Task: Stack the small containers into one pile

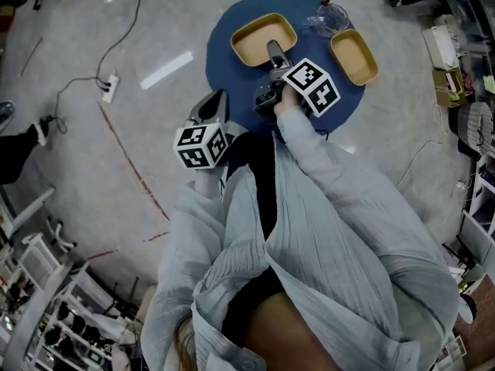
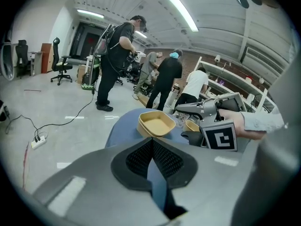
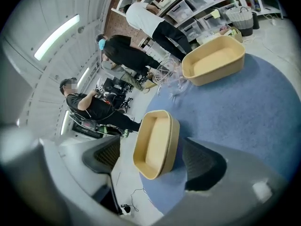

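Clutter of something clear sat on the blue table beside a lone tray; stacked trays stood between the right gripper's open jaws; left gripper hung closed, empty.

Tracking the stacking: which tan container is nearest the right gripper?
The left container in the head view, directly ahead of the right gripper and its open jaws. The other container sits apart, farther right.
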The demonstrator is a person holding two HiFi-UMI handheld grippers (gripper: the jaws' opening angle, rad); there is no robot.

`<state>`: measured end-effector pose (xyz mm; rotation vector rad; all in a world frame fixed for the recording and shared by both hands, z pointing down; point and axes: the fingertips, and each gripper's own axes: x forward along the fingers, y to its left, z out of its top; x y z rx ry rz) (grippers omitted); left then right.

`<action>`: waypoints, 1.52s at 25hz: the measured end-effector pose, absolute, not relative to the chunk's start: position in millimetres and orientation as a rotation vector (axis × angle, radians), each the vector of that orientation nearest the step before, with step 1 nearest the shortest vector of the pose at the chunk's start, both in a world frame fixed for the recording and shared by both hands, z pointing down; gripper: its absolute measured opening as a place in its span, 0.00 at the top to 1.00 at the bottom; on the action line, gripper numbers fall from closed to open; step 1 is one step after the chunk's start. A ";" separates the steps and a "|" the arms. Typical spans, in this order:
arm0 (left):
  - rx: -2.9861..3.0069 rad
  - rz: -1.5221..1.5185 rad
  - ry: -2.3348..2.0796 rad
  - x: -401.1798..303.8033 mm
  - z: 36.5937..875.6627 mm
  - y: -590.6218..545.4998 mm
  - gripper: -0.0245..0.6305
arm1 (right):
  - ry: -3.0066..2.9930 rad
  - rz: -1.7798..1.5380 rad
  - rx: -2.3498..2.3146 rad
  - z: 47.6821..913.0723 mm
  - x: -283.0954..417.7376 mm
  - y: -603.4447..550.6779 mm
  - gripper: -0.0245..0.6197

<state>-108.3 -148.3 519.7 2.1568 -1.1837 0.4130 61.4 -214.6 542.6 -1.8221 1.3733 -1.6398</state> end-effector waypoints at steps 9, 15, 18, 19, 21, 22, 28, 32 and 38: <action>2.201 0.403 -1.130 -91.8 516.0 -136.3 0.94 | 1.513 -1.600 -1.785 529.6 72.3 -187.5 0.39; 2.266 0.391 -1.056 -72.5 506.4 -133.7 0.94 | 1.765 -1.448 -1.844 507.4 90.2 -172.1 0.52; 2.303 0.399 -1.005 -61.8 506.1 -135.4 0.94 | 1.850 -1.377 -1.895 504.2 101.4 -161.3 0.56; 2.313 0.403 -0.987 -58.1 506.1 -135.3 0.94 | 1.872 -1.356 -1.917 504.4 106.0 -156.8 0.56; 2.335 0.406 -0.945 -47.5 504.9 -133.6 0.94 | 1.914 -1.314 -1.971 505.7 118.6 -145.8 0.57; 2.347 0.409 -0.921 -40.7 504.3 -132.3 0.94 | 1.937 -1.290 -2.006 506.7 126.8 -139.2 0.58; 2.364 0.456 -0.832 -12.2 511.0 -125.6 0.94 | 2.144 -1.107 -2.254 515.6 172.7 -103.1 0.65; 2.374 0.480 -0.785 0.8 509.3 -121.4 0.94 | 2.216 -1.029 -2.399 524.0 208.1 -85.5 0.67; 2.372 0.537 -0.752 15.5 515.4 -123.6 0.94 | 2.274 -0.950 -2.575 529.6 268.1 -83.0 0.71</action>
